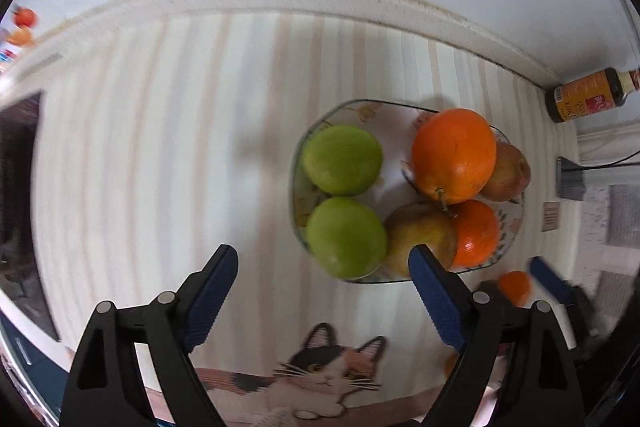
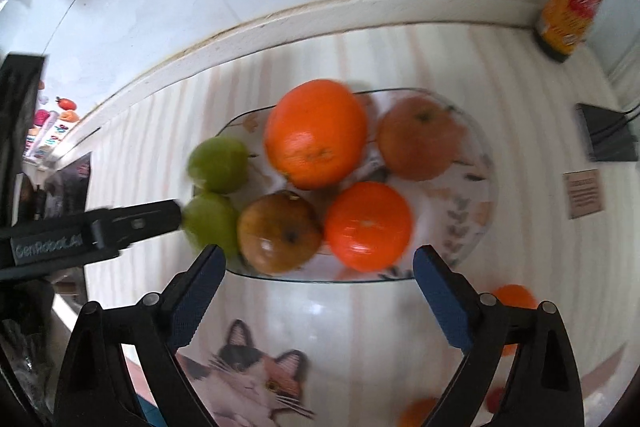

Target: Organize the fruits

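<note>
Two downward views of a striped counter (image 1: 160,155) bearing a glass plate (image 2: 480,211) of fruit. Legible writing: "GenRobot.AI" in pale letters on the black body of the left gripper (image 1: 324,291), seen side-on in the right wrist view; the dark bottle (image 1: 588,95) with an orange label carries red and yellow print too blurred to read, as does a small card (image 2: 586,193) lying on the counter. On the plate lie two green apples (image 1: 344,199), a large orange (image 2: 316,133) resting on top of the heap, a second orange (image 2: 368,225), a yellowish-brown apple (image 2: 278,233) and a reddish apple (image 2: 418,137). A small orange fruit (image 2: 516,297) lies off the plate, near its front rim. Left gripper: fingers (image 1: 212,295) spread wide, nothing between them, above the plate's front edge. Right gripper (image 2: 318,301): fingers (image 2: 196,301) likewise wide apart and empty, poised at the plate's near rim. A cat picture (image 1: 328,371) marks the counter's front edge; a white ledge and tiled wall bound the back. Open striped surface extends to the plate's left; a black box (image 2: 606,135) with a cable stands to its right.
</note>
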`<state>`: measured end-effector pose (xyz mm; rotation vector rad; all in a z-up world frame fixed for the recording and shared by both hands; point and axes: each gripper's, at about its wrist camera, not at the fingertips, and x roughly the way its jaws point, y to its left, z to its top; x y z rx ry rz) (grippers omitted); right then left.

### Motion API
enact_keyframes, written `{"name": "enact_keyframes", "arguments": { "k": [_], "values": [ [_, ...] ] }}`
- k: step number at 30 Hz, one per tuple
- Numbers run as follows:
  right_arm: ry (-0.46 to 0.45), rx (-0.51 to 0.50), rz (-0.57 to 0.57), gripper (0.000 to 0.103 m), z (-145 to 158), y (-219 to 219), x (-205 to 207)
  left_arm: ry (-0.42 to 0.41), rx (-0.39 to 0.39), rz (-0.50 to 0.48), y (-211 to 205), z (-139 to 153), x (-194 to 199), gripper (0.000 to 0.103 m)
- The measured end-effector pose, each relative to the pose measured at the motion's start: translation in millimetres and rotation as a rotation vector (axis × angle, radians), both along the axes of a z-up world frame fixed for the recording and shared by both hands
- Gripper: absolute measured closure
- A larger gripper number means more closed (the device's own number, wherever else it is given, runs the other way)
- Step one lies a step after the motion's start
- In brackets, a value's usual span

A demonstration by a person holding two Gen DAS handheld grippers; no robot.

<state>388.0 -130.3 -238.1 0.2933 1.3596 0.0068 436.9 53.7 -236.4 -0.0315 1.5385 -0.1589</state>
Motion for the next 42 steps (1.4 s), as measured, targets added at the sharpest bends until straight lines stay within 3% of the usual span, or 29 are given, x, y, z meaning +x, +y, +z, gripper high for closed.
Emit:
{"name": "enact_keyframes", "arguments": {
  "k": [7,14,31,42],
  "values": [
    [-0.017,-0.082,0.002,0.006,24.3,-18.9,-25.8,-0.147,0.097,-0.012,0.6,32.4,-42.6,0.016],
    [-0.045,-0.103,0.014,0.006,51.7,-26.1,-51.8,-0.252,0.118,-0.021,-3.1,65.5,-84.9,0.016],
    [-0.209,-0.127,0.040,0.006,140.7,-23.1,-122.8,-0.394,0.066,-0.021,-12.1,135.5,-151.5,0.016],
    [-0.262,-0.124,0.033,0.006,176.5,-23.2,-159.9,-0.447,0.046,-0.046,-18.6,164.8,-179.4,0.016]
  ]
}}
